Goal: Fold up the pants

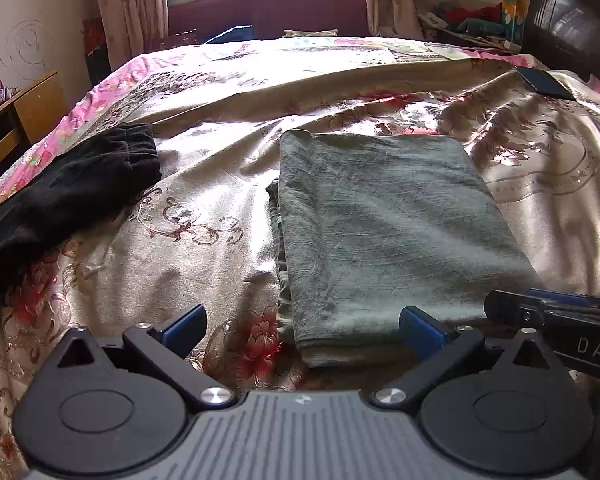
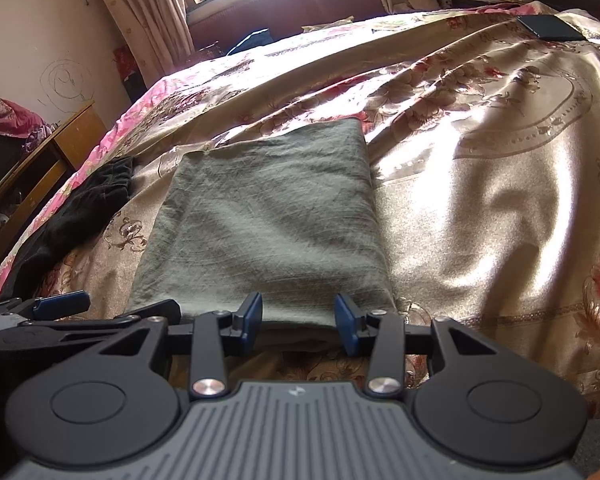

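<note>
Left gripper (image 1: pixel 302 326) jaws spread wide over the near left corner of the folded grey-green pants (image 1: pixel 384 224), clamping nothing. Right gripper (image 2: pixel 299 322) jaws partly apart, straddling the pants' near edge without pinching it. Pants folded flat into a rectangle mid-bed on the floral bedspread (image 1: pixel 188 240). Black garment (image 1: pixel 68 192) crumpled toward the bed's left edge. Dark flat object (image 1: pixel 544 82) near the far right corner.

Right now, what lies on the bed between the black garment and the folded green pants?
Only bare floral bedspread separates the black garment from the green pants; the left wrist view shows this best.
</note>
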`<control>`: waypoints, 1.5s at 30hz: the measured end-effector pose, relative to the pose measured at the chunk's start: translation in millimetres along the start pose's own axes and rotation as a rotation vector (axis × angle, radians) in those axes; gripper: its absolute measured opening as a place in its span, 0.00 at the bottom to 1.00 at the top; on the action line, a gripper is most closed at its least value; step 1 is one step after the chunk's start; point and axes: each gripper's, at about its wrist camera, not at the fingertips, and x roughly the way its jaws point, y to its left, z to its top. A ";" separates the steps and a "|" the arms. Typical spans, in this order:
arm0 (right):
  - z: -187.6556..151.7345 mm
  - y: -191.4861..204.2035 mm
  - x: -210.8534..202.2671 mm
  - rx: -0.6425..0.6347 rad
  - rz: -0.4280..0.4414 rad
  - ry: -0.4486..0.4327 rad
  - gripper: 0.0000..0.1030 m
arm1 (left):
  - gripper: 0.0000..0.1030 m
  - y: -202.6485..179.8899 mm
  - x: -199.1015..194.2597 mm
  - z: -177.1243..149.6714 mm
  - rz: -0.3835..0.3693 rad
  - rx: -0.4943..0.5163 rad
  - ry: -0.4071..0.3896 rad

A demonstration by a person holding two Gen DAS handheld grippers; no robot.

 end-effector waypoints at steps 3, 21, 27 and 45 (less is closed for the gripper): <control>-0.1 -0.1 1.5 -0.001 0.000 0.004 0.41 | 1.00 -1.3 0.1 -0.4 0.001 0.006 -0.002; 0.0 -0.5 3.9 -0.001 -0.005 0.013 0.41 | 1.00 0.4 0.1 0.0 -0.005 0.006 -0.007; -0.2 -0.1 4.5 -0.001 -0.005 0.014 0.41 | 1.00 0.5 0.1 0.0 -0.005 0.005 -0.007; -0.2 0.1 5.1 -0.001 -0.006 0.014 0.41 | 1.00 -0.3 1.0 0.6 -0.009 0.005 -0.004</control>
